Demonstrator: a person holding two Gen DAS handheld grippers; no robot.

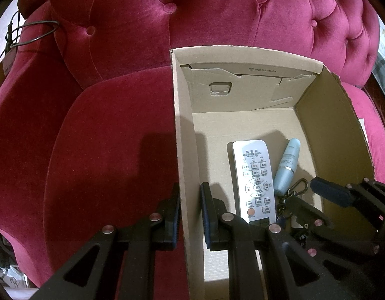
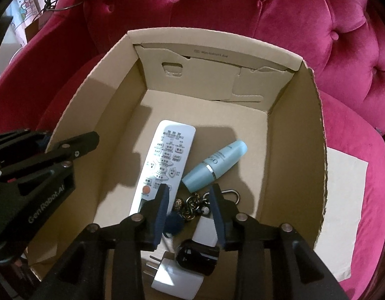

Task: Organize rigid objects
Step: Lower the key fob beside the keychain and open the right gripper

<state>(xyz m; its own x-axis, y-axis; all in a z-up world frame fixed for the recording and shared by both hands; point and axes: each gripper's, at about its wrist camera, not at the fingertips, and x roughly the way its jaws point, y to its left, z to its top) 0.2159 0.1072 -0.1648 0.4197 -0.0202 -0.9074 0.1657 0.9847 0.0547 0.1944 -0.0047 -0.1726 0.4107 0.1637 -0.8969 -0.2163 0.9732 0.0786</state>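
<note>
An open cardboard box [image 1: 337, 130] [image 2: 292, 130] sits on a red velvet armchair. Inside lie a white remote [image 1: 255, 182] [image 2: 165, 162], a light blue bottle [image 1: 286, 165] [image 2: 215, 166], a keychain with a carabiner [image 1: 296, 190] [image 2: 192, 206], a white plug adapter [image 2: 167, 275] and a small black object [image 2: 197, 255]. My left gripper [image 1: 191, 215] straddles the box's left wall, one finger outside and one inside, with a gap to the wall. My right gripper [image 2: 190, 212] is open, low in the box, just above the keychain; nothing is held.
The armchair seat [image 1: 105, 150] lies left of the box, its tufted back [image 1: 192, 12] behind. A wire loop with a tag [image 1: 30, 35] hangs on the left armrest. A white sheet [image 2: 342, 212] lies right of the box.
</note>
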